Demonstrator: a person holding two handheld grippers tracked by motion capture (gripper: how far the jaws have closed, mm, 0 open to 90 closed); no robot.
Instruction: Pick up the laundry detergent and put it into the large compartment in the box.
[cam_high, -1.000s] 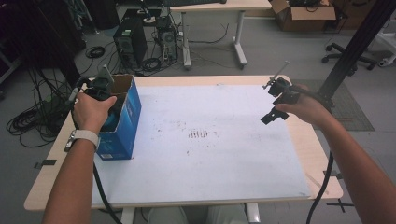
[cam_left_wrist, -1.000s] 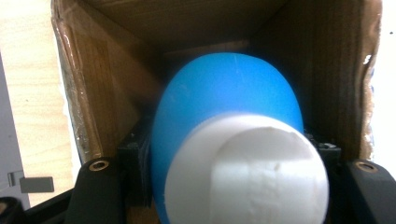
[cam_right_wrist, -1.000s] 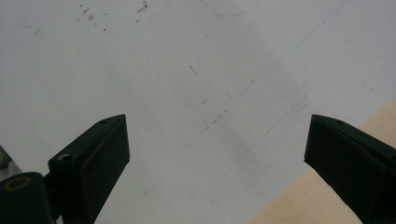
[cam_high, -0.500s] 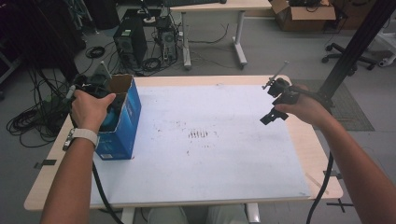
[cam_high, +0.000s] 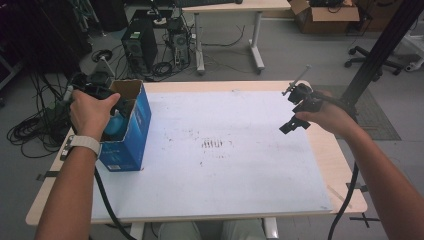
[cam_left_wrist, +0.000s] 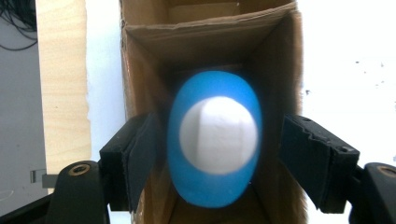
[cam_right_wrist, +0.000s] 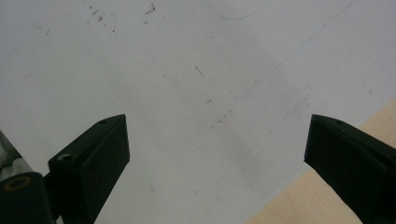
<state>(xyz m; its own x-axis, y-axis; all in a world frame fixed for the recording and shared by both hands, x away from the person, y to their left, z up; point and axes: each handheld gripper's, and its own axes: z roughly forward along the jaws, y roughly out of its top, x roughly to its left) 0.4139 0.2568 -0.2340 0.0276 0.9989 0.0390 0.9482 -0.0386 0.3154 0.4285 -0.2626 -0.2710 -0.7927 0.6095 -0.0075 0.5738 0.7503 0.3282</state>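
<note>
Now my left gripper (cam_left_wrist: 212, 154) hangs over the open top of the blue cardboard box (cam_high: 131, 131), which stands upright at the left edge of the table (cam_high: 260, 86), on the white sheet (cam_high: 240, 165) that covers most of it. Looking down along my left jaws, I see a blue bottle (cam_left_wrist: 214, 139) with a round white cap (cam_left_wrist: 218, 135) standing inside the box, its top pointing up at me. My left jaws have just been opening: the bottle sits between them, but neither pad presses on it. The pad on the left of that view is just beside the bottle's flank, while the other stands clearly apart from it, out by the box's brown inner wall. So I hold nothing there; the bottle rests in the box on its own. From the high view, my left hand (cam_high: 92, 111) covers the gripper above the box's opening, and a bit of the blue bottle shows beneath my fingers.

My right gripper (cam_high: 299, 111) hovers off on the other side, over the right part of the white sheet, well apart from the box. Its jaws stand wide open with nothing between them, just the scuffed white sheet below and a corner of the wooden tabletop.
</note>
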